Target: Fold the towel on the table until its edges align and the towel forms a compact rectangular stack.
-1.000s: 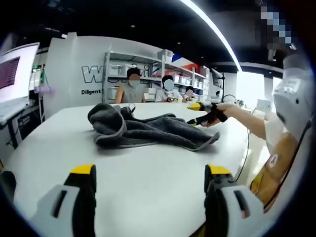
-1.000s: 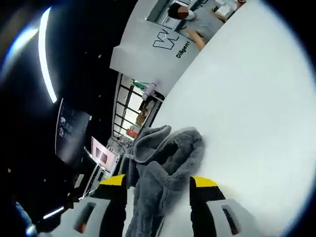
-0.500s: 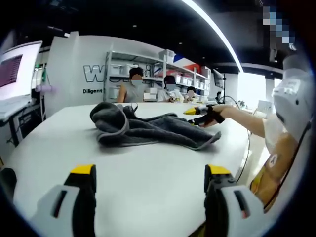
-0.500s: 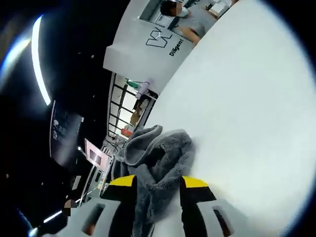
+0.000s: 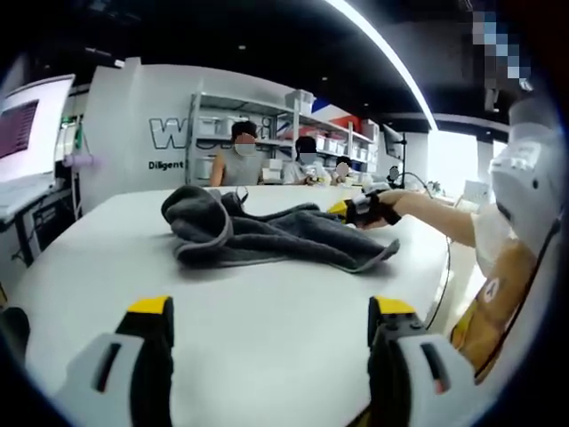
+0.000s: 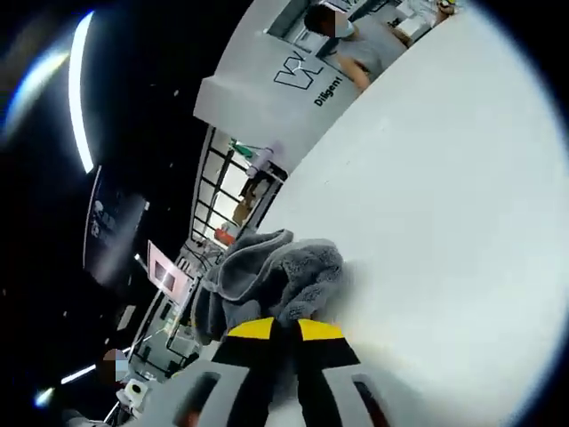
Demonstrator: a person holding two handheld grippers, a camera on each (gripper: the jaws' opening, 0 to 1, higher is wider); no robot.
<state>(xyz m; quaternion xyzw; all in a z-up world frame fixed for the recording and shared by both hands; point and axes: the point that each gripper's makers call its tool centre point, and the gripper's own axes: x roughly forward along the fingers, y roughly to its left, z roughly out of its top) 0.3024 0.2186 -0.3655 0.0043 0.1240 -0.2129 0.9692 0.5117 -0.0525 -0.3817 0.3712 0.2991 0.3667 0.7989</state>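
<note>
Towel (image 5: 267,233): dark grey, thick pile, lying crumpled mid-worktop (image 5: 240,338) in a loose heap, bunched high at one end and trailing flat toward the other.
Handling: soft and limp, likely light; bound to sag and drag rather than hold shape; plush nap probably grips the claw pads well, no fragility.
Right claw (image 6: 283,331): yellow-tipped jaws nearly together, pinching a fold at the towel's near end; in the left gripper view seen at the flat far end (image 5: 360,210), held by a hand.
Left claw (image 5: 267,313): jaws wide apart, nothing between them, hovering well short of the towel.
Best hold: probably a hemmed corner or the pale piped edge, not the bunched middle, so one layer lifts cleanly.
Edges: worktop rim curves close behind the right claw's end; the towel's flat end lies near it.
Open room: broad bare white surface ahead of the left claw, ample for spreading and folding.
</note>
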